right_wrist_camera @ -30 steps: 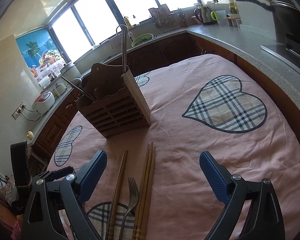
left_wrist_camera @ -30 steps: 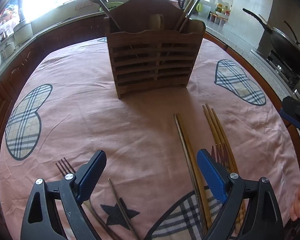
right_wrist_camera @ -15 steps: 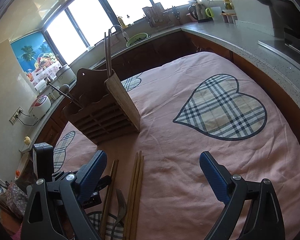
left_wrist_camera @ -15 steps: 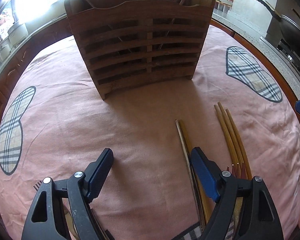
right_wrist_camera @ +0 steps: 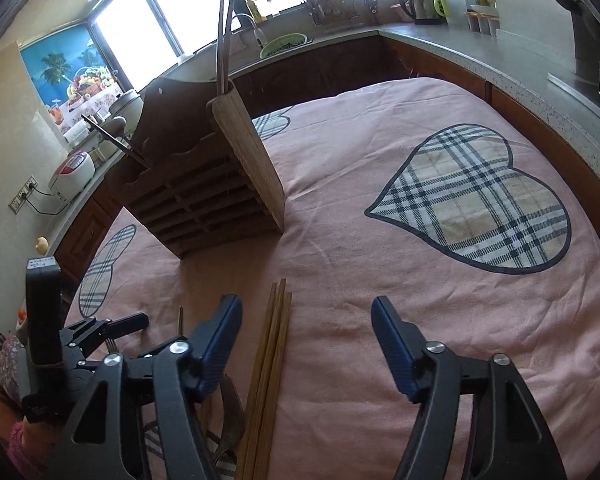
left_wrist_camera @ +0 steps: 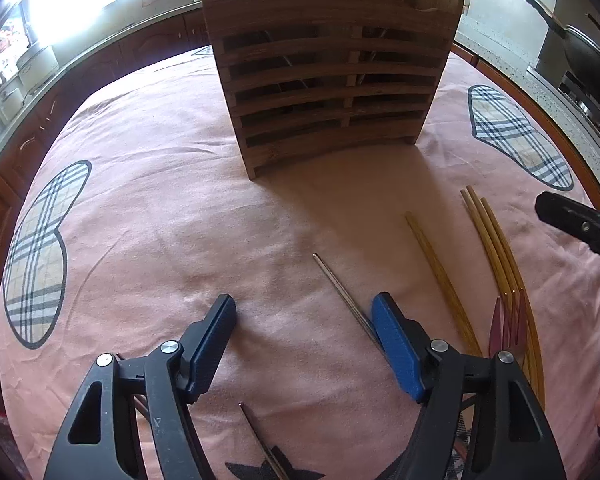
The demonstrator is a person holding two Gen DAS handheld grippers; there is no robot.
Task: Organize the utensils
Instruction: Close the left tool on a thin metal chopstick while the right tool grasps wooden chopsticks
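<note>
A slatted wooden utensil holder (left_wrist_camera: 332,72) (right_wrist_camera: 204,184) stands on the pink cloth with a few utensils in it. My left gripper (left_wrist_camera: 306,320) hangs low over the cloth, jaws closing. A metal chopstick (left_wrist_camera: 340,292) lies between them, close to the right finger, and the pads do not press on it. To its right lie a brown wooden chopstick (left_wrist_camera: 440,280), three pale chopsticks (left_wrist_camera: 496,248) and a fork (left_wrist_camera: 508,320). My right gripper (right_wrist_camera: 306,320) is closing too, with the three pale chopsticks (right_wrist_camera: 276,340) untouched near its left finger. The fork (right_wrist_camera: 228,408) lies left of them.
Another metal chopstick (left_wrist_camera: 260,440) lies under the left gripper. The left gripper (right_wrist_camera: 80,340) shows at the left of the right wrist view. A round table with a pink cloth (right_wrist_camera: 380,264) with plaid hearts sits among kitchen counters (right_wrist_camera: 480,52); a pan (left_wrist_camera: 580,48) stands far right.
Both grippers have sunk toward the cloth and come nearer the holder, and both pairs of jaws have narrowed. The metal chopstick now lies apart from the brown wooden one.
</note>
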